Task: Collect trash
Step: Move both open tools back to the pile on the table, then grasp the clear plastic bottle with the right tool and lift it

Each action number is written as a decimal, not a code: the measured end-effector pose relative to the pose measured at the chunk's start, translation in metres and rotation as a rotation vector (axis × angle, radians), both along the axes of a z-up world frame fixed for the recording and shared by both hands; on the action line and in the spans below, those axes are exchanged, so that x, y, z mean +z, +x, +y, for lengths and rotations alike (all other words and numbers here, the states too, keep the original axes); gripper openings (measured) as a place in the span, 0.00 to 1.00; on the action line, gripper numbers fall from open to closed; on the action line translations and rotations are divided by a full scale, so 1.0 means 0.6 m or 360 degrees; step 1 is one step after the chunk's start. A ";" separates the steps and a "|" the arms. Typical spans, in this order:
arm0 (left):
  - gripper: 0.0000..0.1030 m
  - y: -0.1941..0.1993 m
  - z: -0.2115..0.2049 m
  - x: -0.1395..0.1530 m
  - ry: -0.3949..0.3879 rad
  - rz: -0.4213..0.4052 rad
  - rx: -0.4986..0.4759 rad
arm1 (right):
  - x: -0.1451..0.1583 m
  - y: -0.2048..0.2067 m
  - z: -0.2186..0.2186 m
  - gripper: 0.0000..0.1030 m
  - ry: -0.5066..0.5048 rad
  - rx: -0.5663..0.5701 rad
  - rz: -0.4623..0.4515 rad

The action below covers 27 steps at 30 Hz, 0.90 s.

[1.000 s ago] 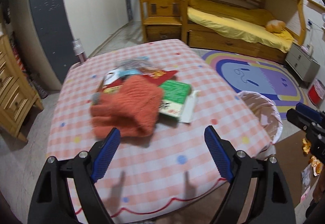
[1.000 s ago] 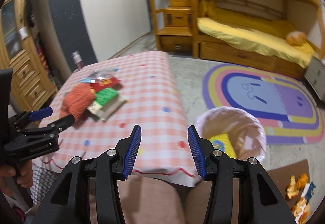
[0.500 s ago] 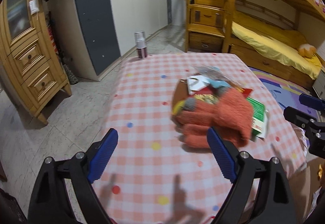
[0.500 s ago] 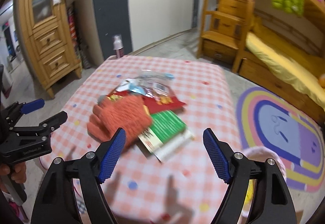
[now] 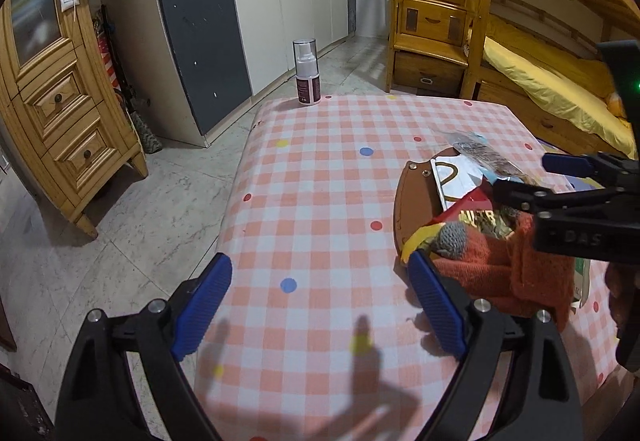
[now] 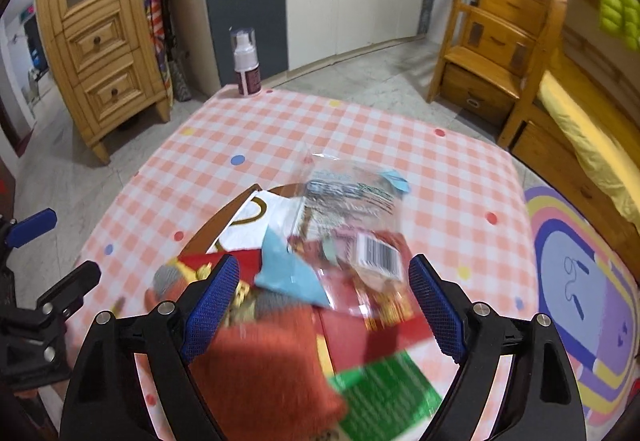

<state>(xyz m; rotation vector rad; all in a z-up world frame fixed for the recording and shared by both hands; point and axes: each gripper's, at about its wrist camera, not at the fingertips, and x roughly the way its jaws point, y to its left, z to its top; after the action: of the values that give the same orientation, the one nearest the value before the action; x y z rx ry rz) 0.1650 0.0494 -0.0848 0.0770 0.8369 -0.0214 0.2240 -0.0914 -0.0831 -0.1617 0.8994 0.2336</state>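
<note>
On the table (image 5: 320, 177), reading from the left, your left gripper (image 5: 320, 305) hangs over bare checked cloth with its jaws wide apart and nothing between them; the pile lies just beside its right finger. Further right, your right gripper (image 6: 324, 305) hovers over the pile; its jaws have just been opening, now stand wide, and hold nothing. The trash sits in that pile: a clear plastic wrapper (image 6: 352, 209) with a barcode lies on top, over a red packet (image 6: 360, 333) and a blue scrap (image 6: 288, 265). An orange knitted glove (image 6: 260, 369) and a green booklet (image 6: 384, 389) lie under and beside these, touching them. If you close low into the pile, expect to catch the glove or the booklet along with the wrapper. The wrapper is thin and slick, so a shallow pinch may slip off. The spray bottle (image 5: 306, 71) at the far edge stands well apart and looks safe.
</note>
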 end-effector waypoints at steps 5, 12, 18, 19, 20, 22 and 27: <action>0.85 0.000 -0.004 -0.006 -0.0028 0.0011 -0.0015 | -0.020 0.019 0.003 0.66 0.0026 0.0050 0.0083; 0.85 -0.015 -0.009 -0.011 -0.0039 0.0032 -0.0015 | -0.010 0.007 -0.016 0.16 0.0012 0.0017 0.0037; 0.85 -0.037 -0.012 0.006 -0.0031 0.0008 -0.0009 | 0.041 -0.012 -0.047 0.00 0.0080 -0.0065 -0.0115; 0.85 -0.041 -0.013 0.010 -0.0031 0.0001 -0.0011 | 0.055 -0.018 -0.059 0.00 0.0132 -0.0071 -0.0126; 0.85 -0.043 -0.015 0.012 -0.0031 -0.0004 -0.0014 | 0.066 -0.023 -0.070 0.00 0.0173 -0.0071 -0.0134; 0.85 -0.049 -0.021 0.014 -0.0030 -0.0006 -0.0020 | 0.082 -0.035 -0.090 0.02 0.0210 -0.0091 -0.0158; 0.84 -0.052 -0.037 0.015 -0.0028 -0.0001 -0.0043 | 0.085 -0.058 -0.140 0.25 0.0143 -0.0179 -0.0190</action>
<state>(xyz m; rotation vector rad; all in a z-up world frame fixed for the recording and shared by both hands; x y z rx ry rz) 0.1340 0.0269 -0.0756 0.0718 0.8350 -0.0542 0.1892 -0.1753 -0.0323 -0.0410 0.7756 0.1574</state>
